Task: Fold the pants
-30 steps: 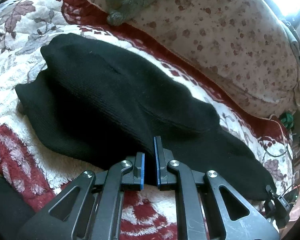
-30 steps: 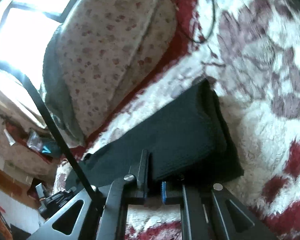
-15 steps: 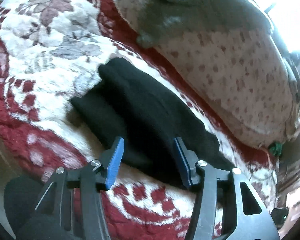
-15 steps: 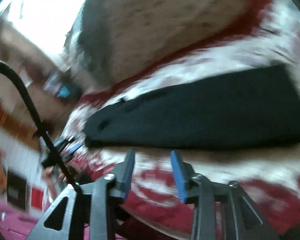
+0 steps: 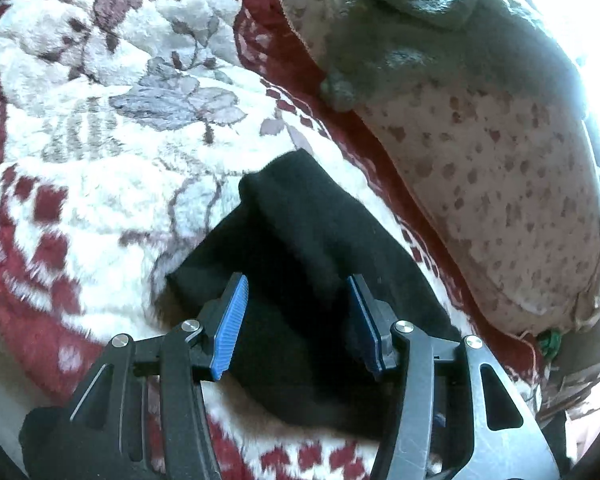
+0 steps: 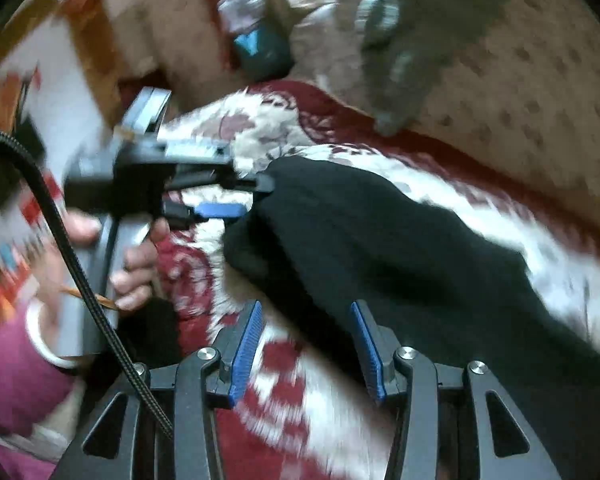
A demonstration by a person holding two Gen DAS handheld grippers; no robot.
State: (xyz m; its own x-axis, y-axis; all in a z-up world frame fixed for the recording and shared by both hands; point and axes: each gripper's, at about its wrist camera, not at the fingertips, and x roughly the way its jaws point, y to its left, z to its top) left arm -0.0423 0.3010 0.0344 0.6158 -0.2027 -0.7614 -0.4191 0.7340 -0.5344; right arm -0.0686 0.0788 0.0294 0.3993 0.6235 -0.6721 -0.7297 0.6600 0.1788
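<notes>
We note a red-and-white floral blanket (image 5: pixel 80 184) filling the left of the left wrist frame. At centre, the black pants (image 5: pixel 300 264) lie folded on it. The left gripper (image 5: pixel 296 316) hangs above them at lower centre, jaws well apart after just opening, gripping nothing. At right sits a speckled cushion (image 5: pixel 500 184).

In the blurred right wrist frame, the person's left hand (image 6: pixel 132 264) appears at left. The right gripper (image 6: pixel 306 344), lower centre, stands partly open and empty, having just opened.
</notes>
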